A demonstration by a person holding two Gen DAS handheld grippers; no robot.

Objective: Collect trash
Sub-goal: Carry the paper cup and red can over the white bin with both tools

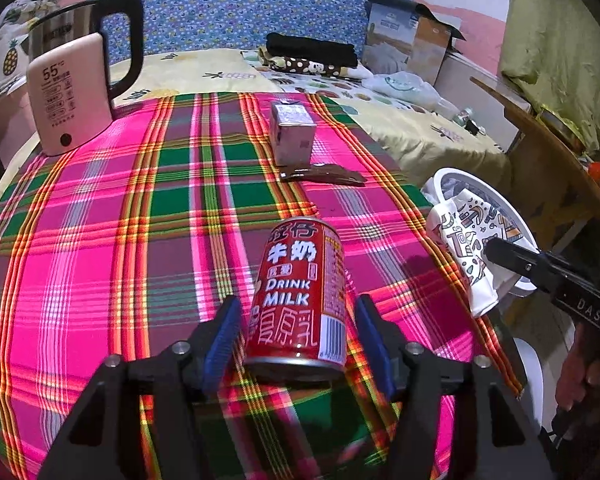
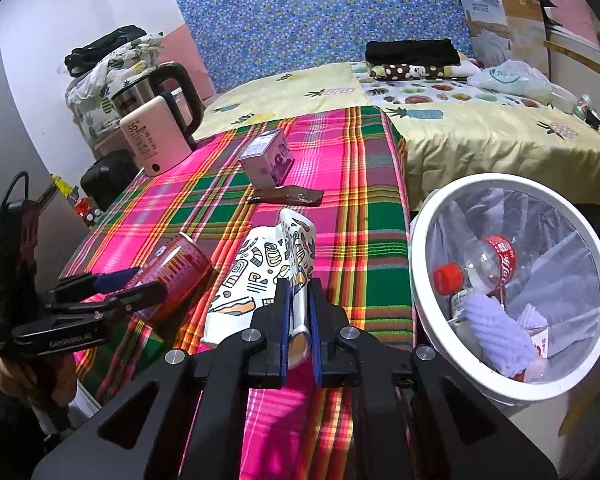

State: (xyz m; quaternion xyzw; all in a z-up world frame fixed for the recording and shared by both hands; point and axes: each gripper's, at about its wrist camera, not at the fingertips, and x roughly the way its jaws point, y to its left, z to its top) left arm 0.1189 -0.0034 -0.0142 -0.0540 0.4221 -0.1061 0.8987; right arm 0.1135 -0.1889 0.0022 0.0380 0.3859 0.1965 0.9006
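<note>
Red cylindrical metal milk can (image 1: 300, 300): between spread left hand-held gripper (image 1: 296, 344) pads, ungripped. Crushed patterned paper cup (image 2: 268, 276): pinched by right hand-held gripper (image 2: 299, 320). Desk: glossy pink-green plaid cloth (image 1: 140, 220).

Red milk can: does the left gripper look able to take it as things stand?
Probably yes. The red milk can stands upright between the open blue pads of the left gripper, with gaps on both sides and nothing in between. The pads do not press on it yet.
</note>
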